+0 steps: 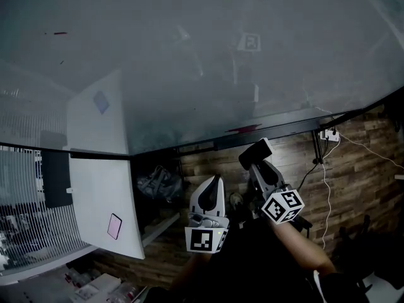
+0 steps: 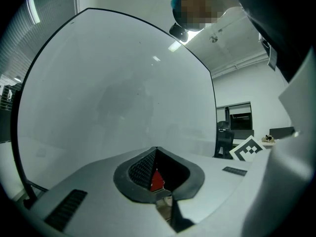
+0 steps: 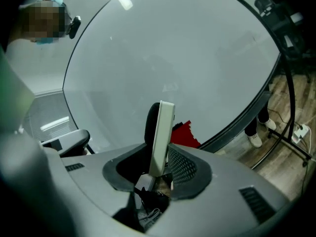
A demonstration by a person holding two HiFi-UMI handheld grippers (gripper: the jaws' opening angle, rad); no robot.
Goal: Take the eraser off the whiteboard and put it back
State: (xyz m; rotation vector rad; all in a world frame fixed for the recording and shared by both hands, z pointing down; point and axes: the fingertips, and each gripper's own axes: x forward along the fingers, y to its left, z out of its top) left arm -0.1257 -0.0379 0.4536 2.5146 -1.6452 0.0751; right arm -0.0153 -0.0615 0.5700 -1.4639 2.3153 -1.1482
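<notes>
The large whiteboard (image 1: 189,62) fills the upper head view, with a red scrap (image 1: 243,129) on its bottom rail. My right gripper (image 1: 257,164) is below that rail, shut on the eraser (image 1: 255,151). In the right gripper view the eraser (image 3: 161,135) stands upright between the jaws of the right gripper (image 3: 159,156), its white back and dark felt both showing. Behind it are the red scrap (image 3: 185,135) and the whiteboard (image 3: 173,58). My left gripper (image 1: 213,183) hangs to the left, lower, shut and holding nothing. In its own view the left gripper (image 2: 156,152) faces the whiteboard (image 2: 108,93).
A white panel (image 1: 104,188) leans at the left, with a dark bag (image 1: 158,183) on the wooden floor beside it. A power strip with cables (image 1: 329,134) hangs at the right. A person's shoe (image 3: 256,139) is by the board's stand. An office chair (image 2: 223,137) stands beyond the board.
</notes>
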